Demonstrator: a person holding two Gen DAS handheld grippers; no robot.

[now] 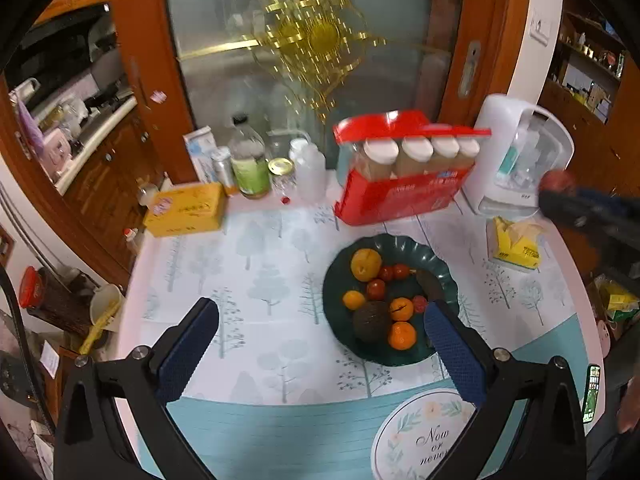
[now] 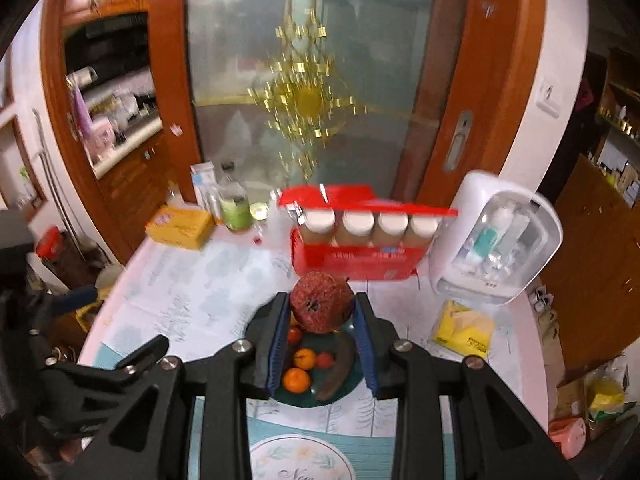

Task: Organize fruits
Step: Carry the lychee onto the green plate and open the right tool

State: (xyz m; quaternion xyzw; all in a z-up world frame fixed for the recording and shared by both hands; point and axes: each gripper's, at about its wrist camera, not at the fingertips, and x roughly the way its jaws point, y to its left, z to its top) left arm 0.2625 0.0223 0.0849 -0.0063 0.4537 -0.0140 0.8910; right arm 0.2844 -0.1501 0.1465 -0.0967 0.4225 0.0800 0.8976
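A dark green plate (image 1: 442,258) on the tree-print tablecloth holds several fruits: a yellow-orange one (image 1: 366,264), small red tomatoes (image 1: 394,272), three oranges (image 1: 402,335), a dark avocado (image 1: 372,320) and a blackened banana (image 1: 430,284). My left gripper (image 1: 320,344) hangs open above the table, just left of the plate, holding nothing. My right gripper (image 2: 322,308) is shut on a rough red round fruit (image 2: 322,300), held high above the plate (image 2: 296,398). In the left wrist view that red fruit (image 1: 558,180) appears blurred at the right edge.
At the back stand a red box of white-capped jars (image 1: 400,196), a white appliance (image 1: 520,152), a yellow tissue pack (image 1: 514,246), a yellow box (image 1: 186,208) and several bottles (image 1: 250,160). A round printed mat (image 1: 420,436) lies near the front edge.
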